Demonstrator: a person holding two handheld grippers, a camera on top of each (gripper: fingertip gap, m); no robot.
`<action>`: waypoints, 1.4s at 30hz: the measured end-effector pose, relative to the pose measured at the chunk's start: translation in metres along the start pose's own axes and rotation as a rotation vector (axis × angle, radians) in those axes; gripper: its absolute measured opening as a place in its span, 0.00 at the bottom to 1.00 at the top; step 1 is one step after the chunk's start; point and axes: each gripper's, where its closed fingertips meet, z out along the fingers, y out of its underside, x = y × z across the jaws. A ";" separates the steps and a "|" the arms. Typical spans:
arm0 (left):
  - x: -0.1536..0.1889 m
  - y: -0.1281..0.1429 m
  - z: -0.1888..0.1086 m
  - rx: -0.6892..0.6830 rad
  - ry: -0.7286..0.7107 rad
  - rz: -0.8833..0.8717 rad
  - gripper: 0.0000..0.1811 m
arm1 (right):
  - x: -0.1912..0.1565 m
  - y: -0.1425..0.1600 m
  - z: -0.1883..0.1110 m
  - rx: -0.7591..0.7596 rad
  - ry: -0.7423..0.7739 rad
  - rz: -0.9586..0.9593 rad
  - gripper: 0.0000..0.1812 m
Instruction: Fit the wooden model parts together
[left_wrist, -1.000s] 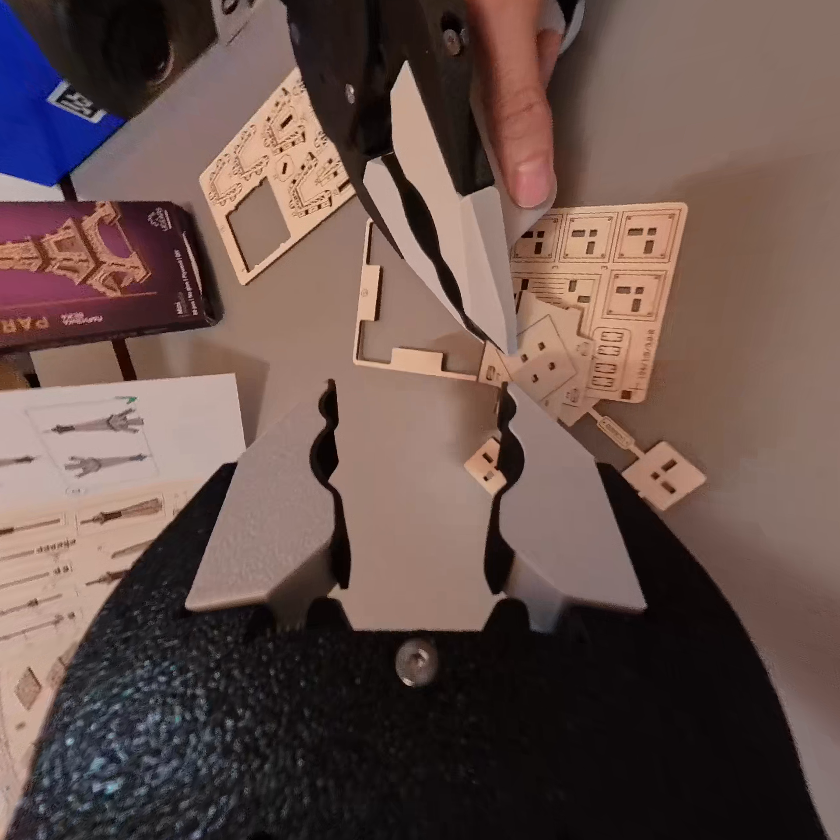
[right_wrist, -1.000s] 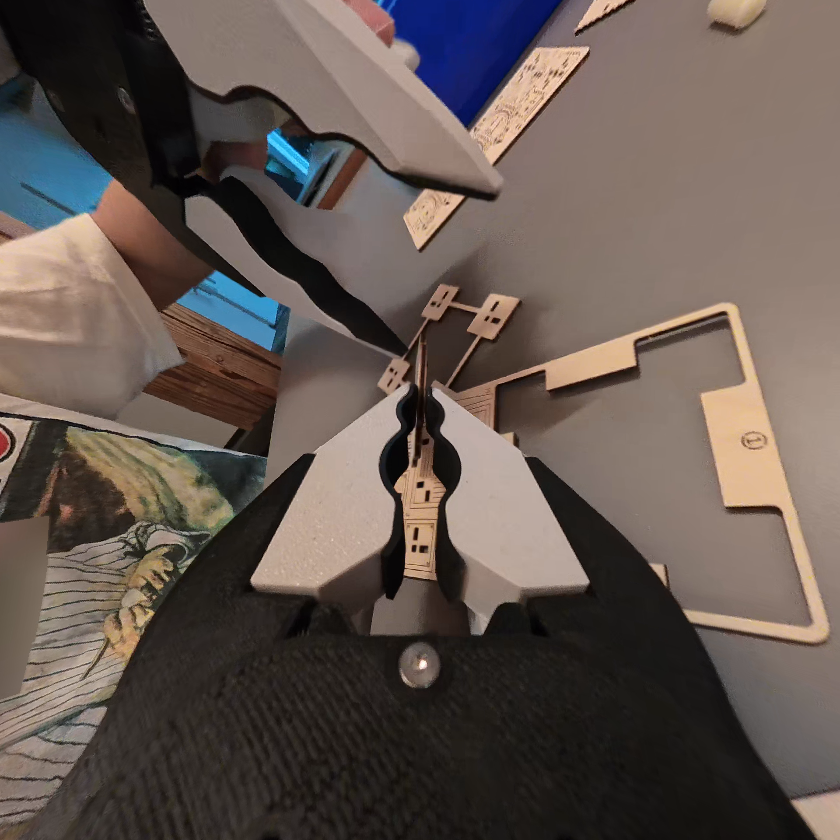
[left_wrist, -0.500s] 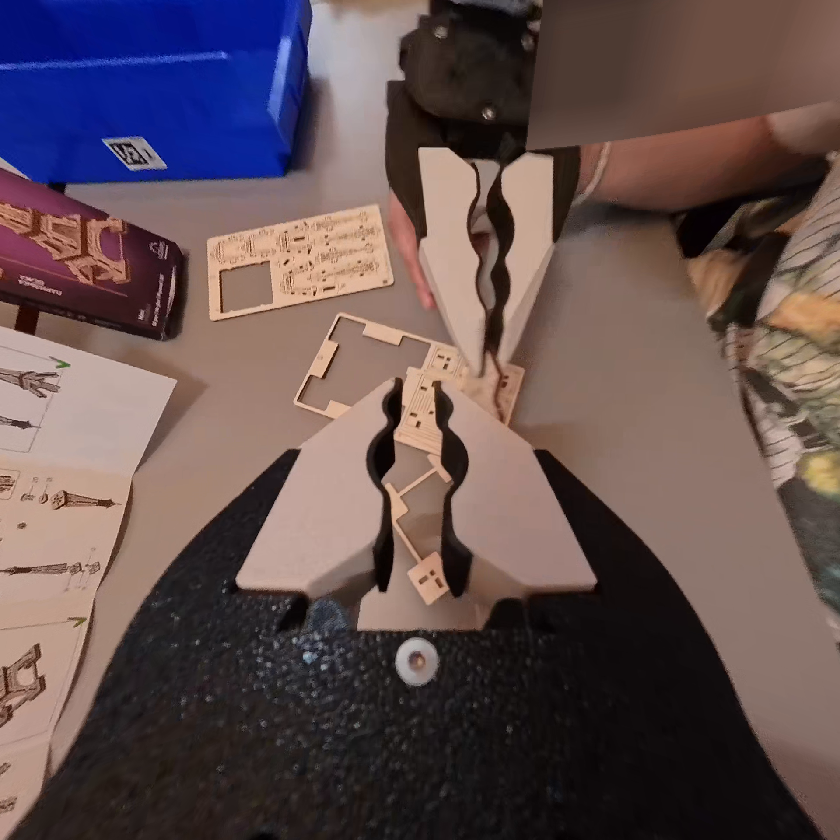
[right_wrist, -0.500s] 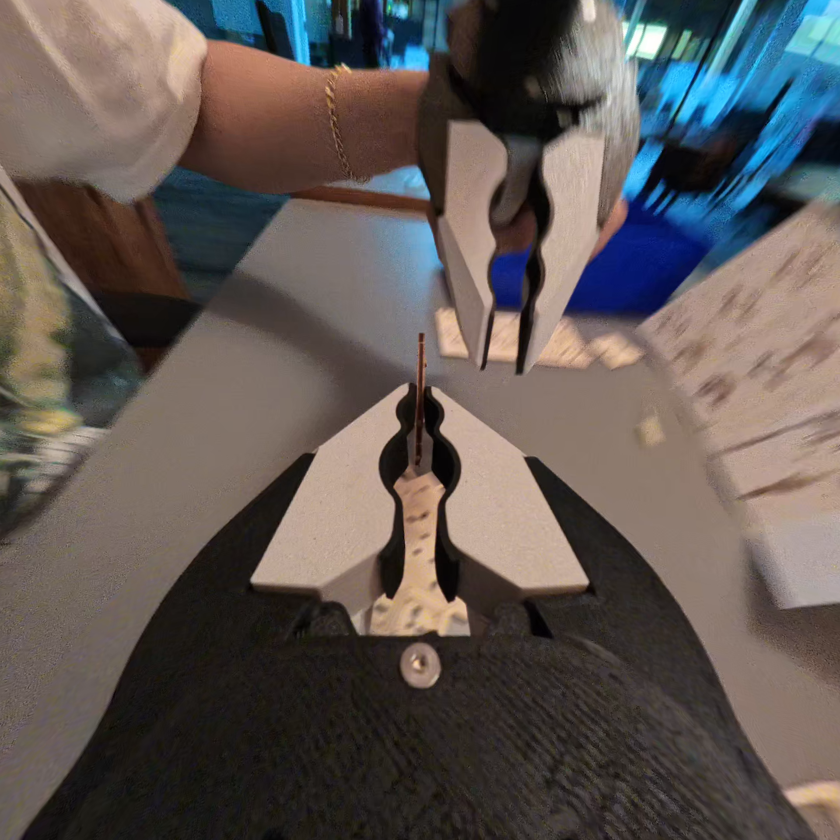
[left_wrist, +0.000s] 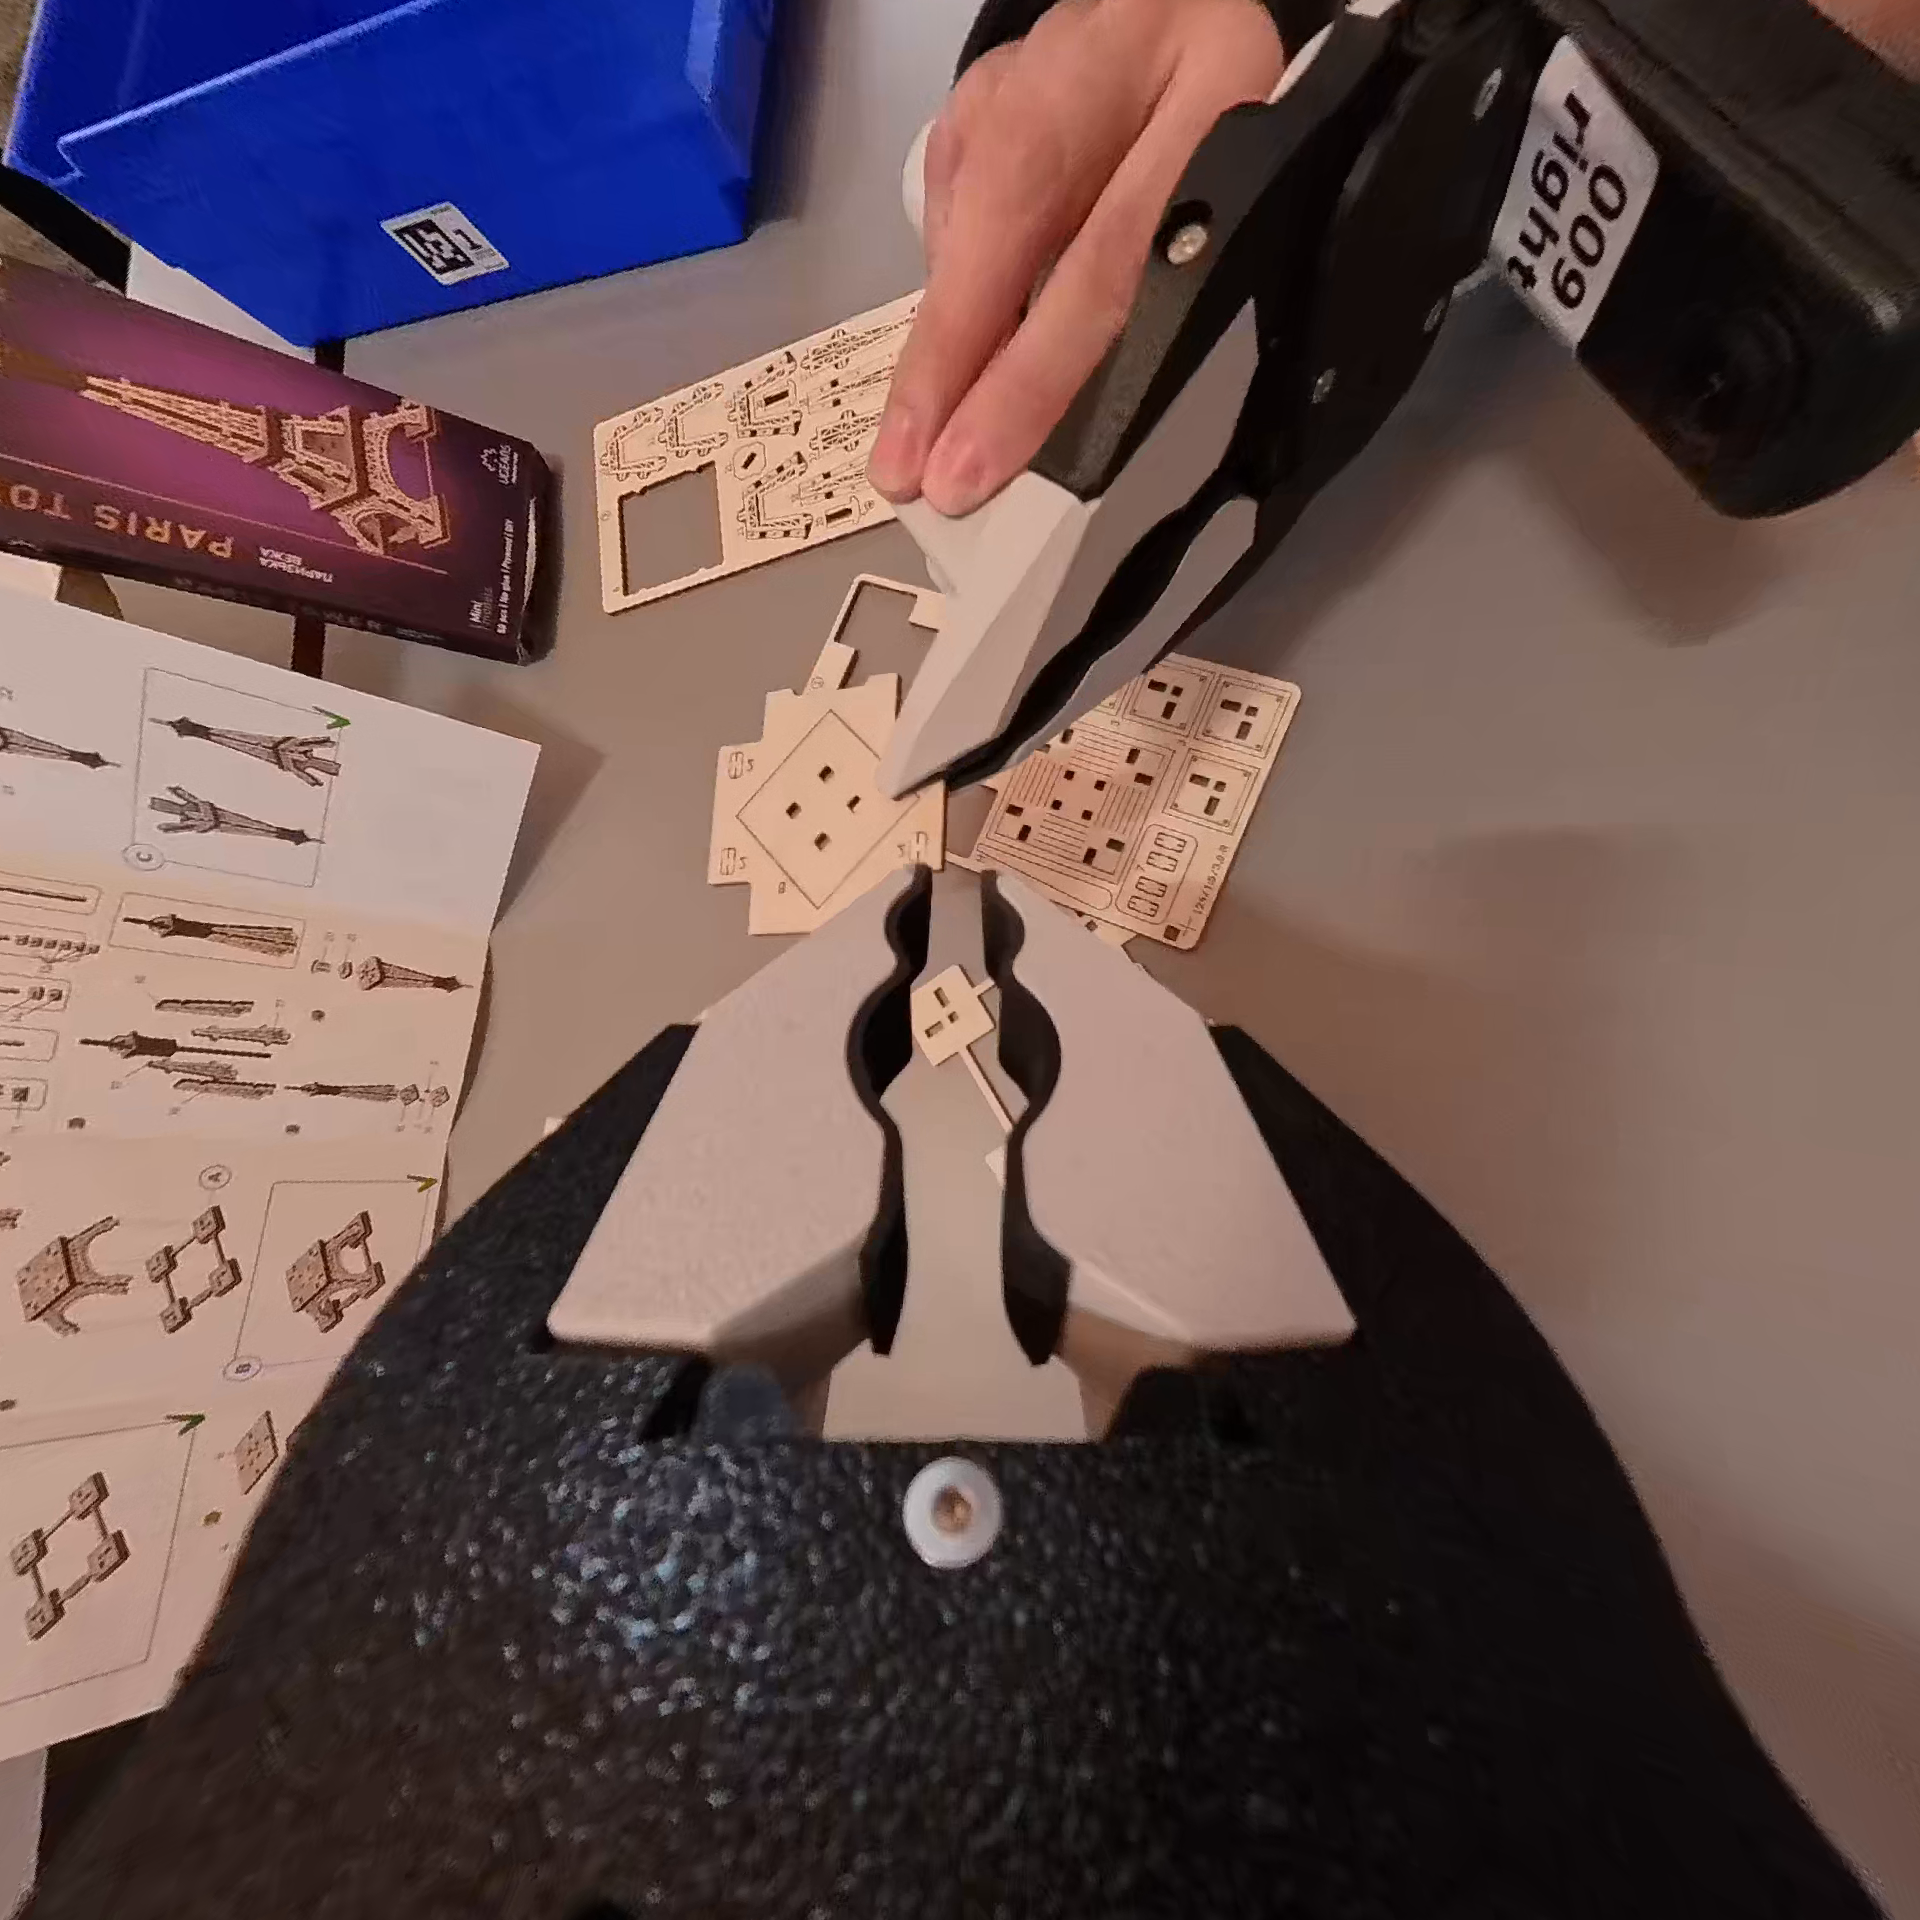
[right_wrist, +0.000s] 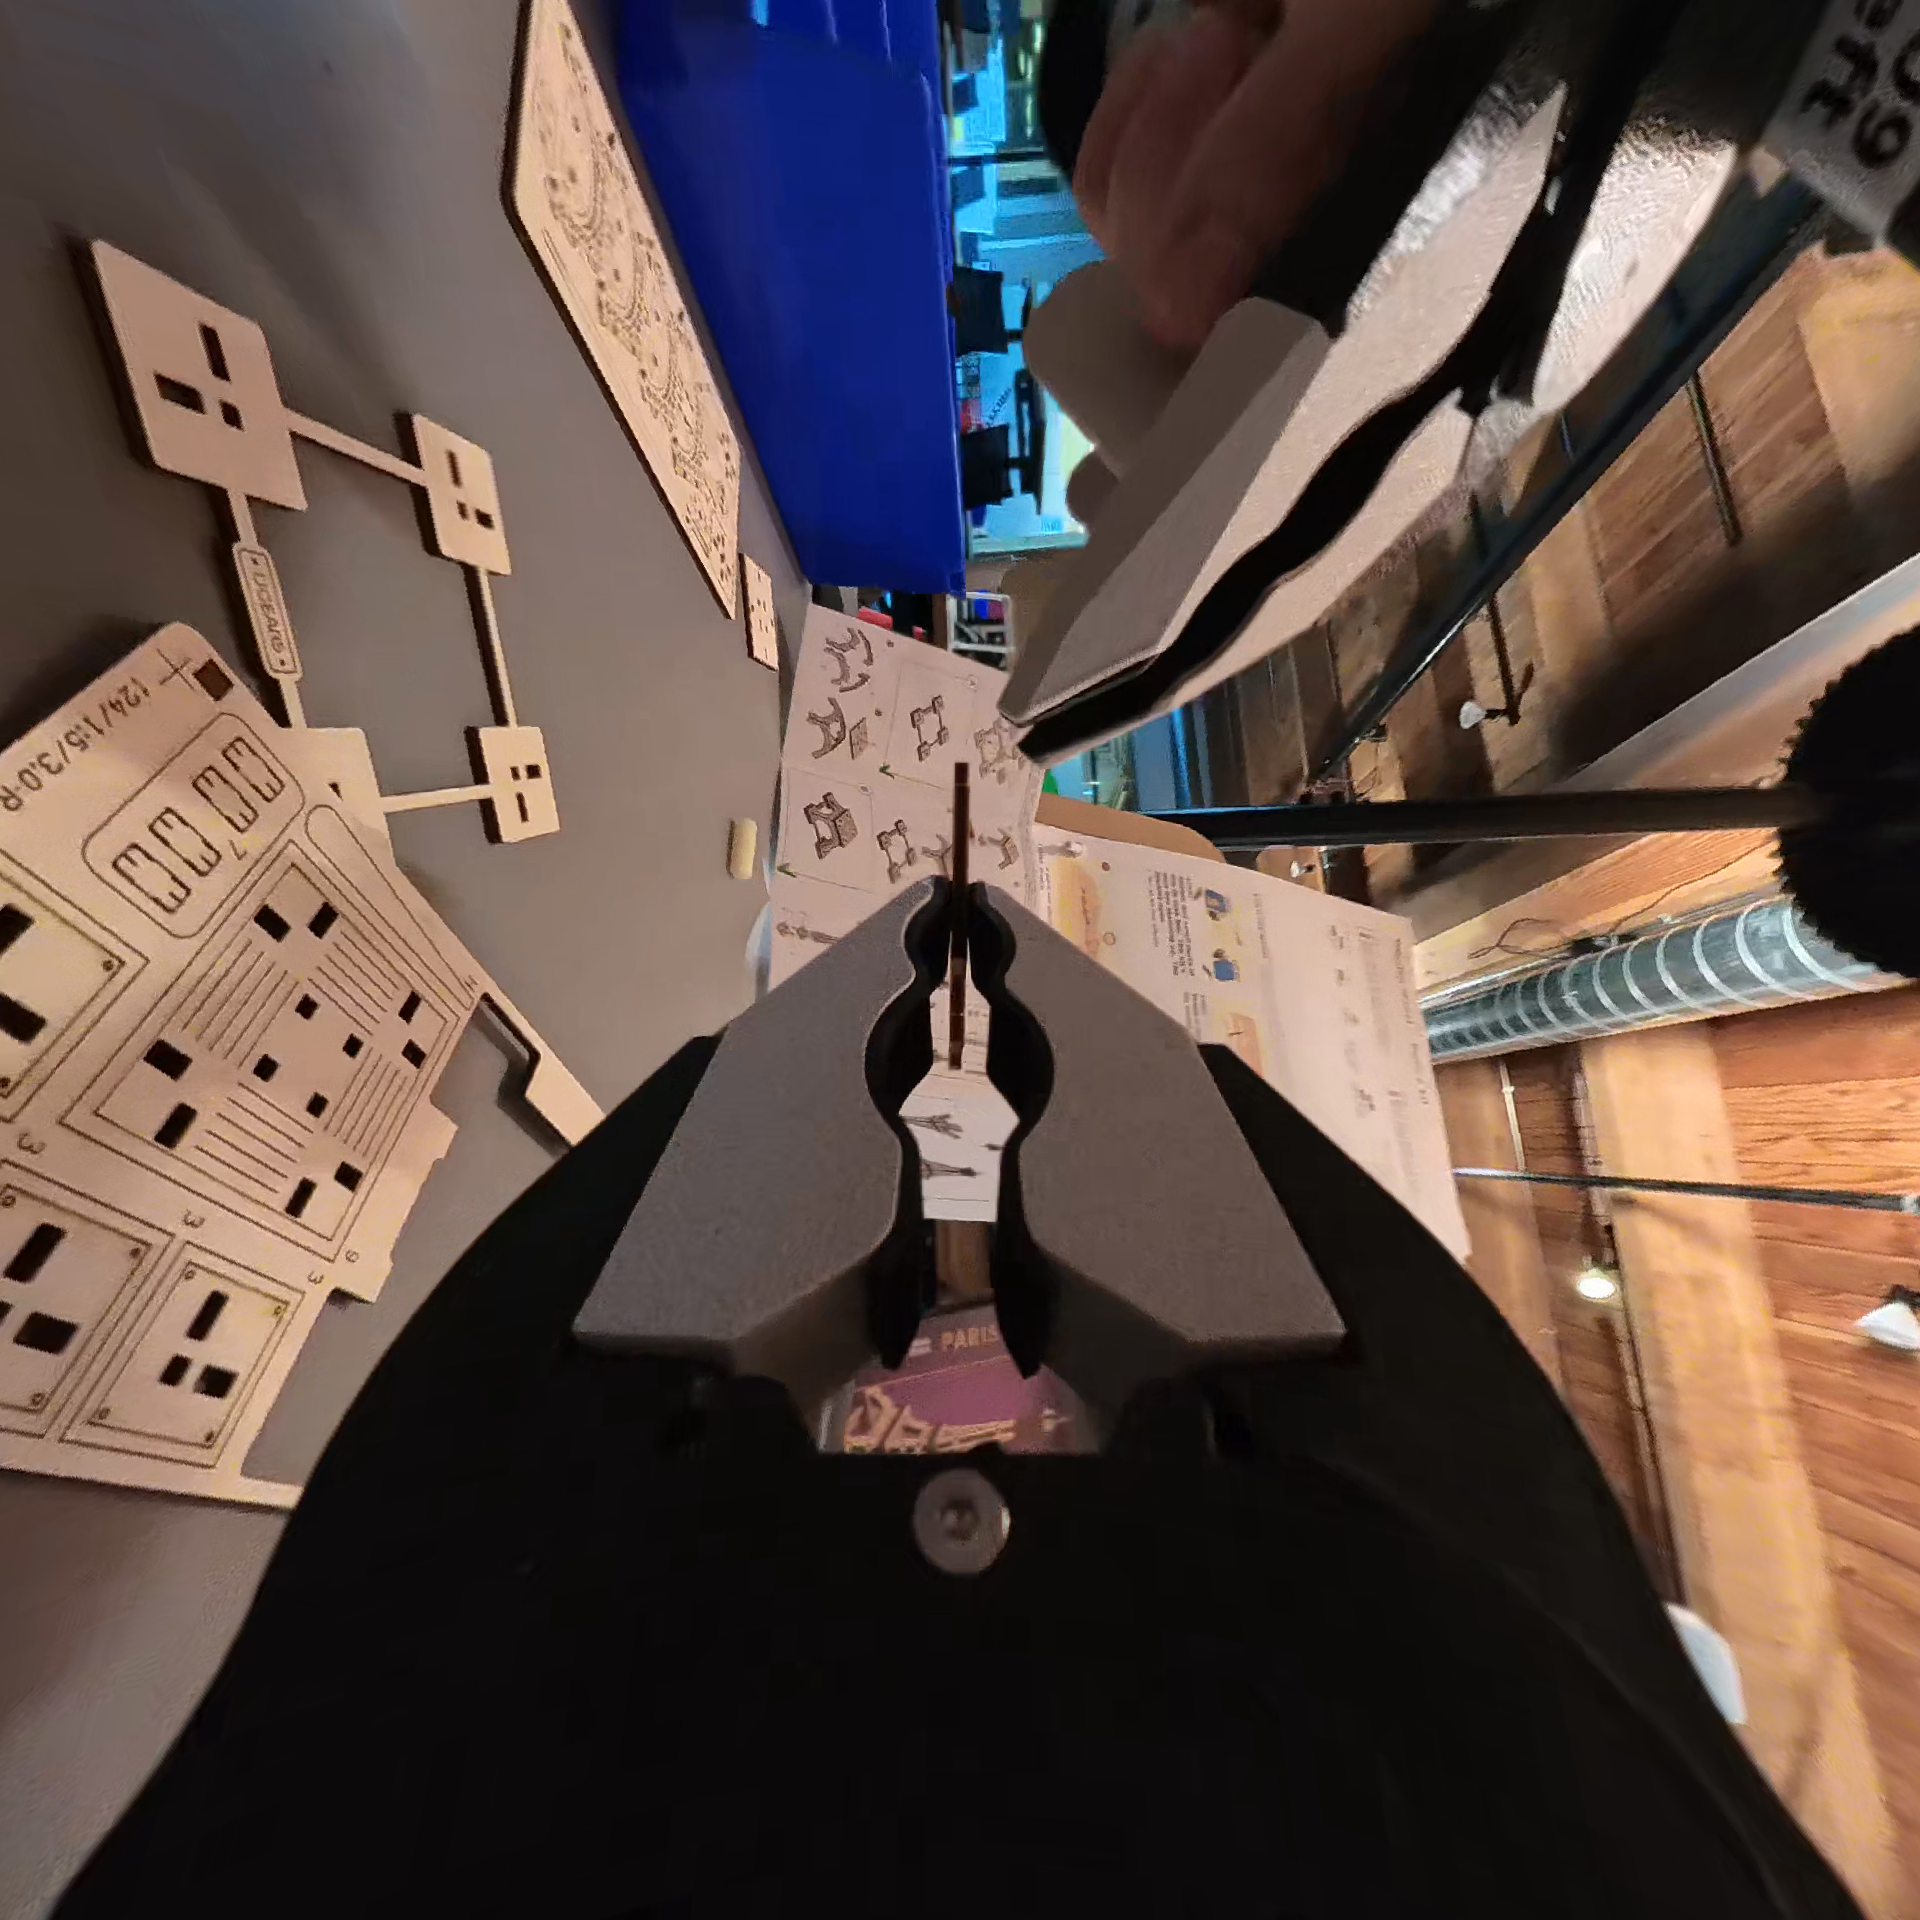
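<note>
Above the grey tabletop (left_wrist: 1558, 1039), the right claw (right_wrist: 961, 904) pinches a thin slotted wooden square plate (left_wrist: 821, 805) by one corner; the left claw (left_wrist: 948, 883), slightly parted, holds nothing. Twisting could snap it.

The dark purple cardboard box (left_wrist: 260, 488) is cut off by the left edge in the left wrist view, and so is the white paper instruction sheet (left_wrist: 239, 1039). The blue plastic bin (left_wrist: 416, 145) runs out at the top edge. The right hand-held gripper (left_wrist: 920, 779) covers part of the pale flat wooden plate with four small holes (left_wrist: 810, 821). In the right wrist view this plate (right_wrist: 960, 914) shows only its thin dark edge, and the far room is blurred.
</note>
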 end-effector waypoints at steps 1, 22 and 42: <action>0.000 0.000 0.000 -0.001 0.000 0.000 0.04 | 0.000 -0.002 0.000 0.005 0.002 -0.027 0.00; 0.011 0.017 0.013 -0.128 0.145 0.086 0.02 | -0.012 -0.018 0.005 0.021 -0.005 -0.194 0.00; 0.003 0.030 0.012 -0.160 0.106 0.128 0.00 | -0.028 -0.015 0.011 0.012 -0.067 -0.189 0.00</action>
